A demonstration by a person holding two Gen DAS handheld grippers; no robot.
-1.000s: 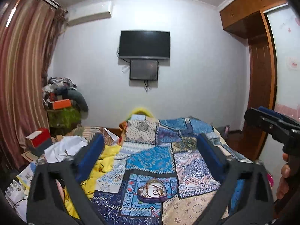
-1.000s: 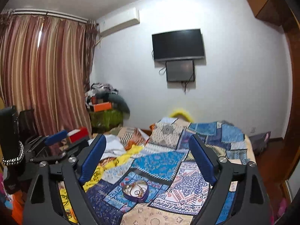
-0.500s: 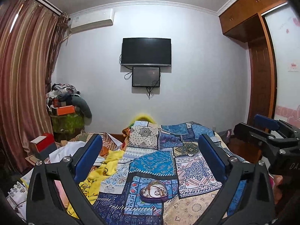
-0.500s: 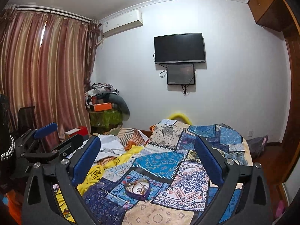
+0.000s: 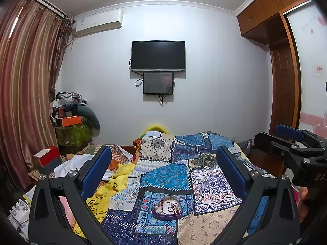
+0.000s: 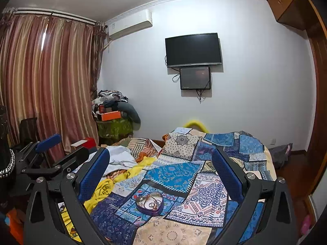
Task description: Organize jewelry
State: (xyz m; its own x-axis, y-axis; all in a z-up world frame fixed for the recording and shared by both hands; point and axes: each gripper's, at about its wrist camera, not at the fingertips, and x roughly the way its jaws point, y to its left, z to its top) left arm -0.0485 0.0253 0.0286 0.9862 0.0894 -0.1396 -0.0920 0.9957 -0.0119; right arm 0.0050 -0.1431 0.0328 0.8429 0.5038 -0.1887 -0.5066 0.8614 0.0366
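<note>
A purple heart-shaped jewelry box [image 5: 167, 207] sits open on the patchwork bedspread [image 5: 169, 171], near the foot of the bed, with a tangle of chains and rings [image 5: 170, 204] lying inside it (individual pieces are too small to tell apart). The left gripper [image 5: 163, 169] is held above the bed with its blue-padded fingers [image 5: 96, 171] spread wide and nothing between them; the box shows low in the gap between them, well apart from both. The right gripper [image 6: 161, 169] is likewise spread wide and empty, with the box [image 6: 150, 203] below and between its fingers, untouched. In the left wrist view the right gripper [image 5: 290, 143] juts in from the right edge. A yellow garment [image 6: 102, 189] lies crumpled on the bedspread just left of the box. A dark television [image 5: 158, 55] hangs on the far wall.
</note>
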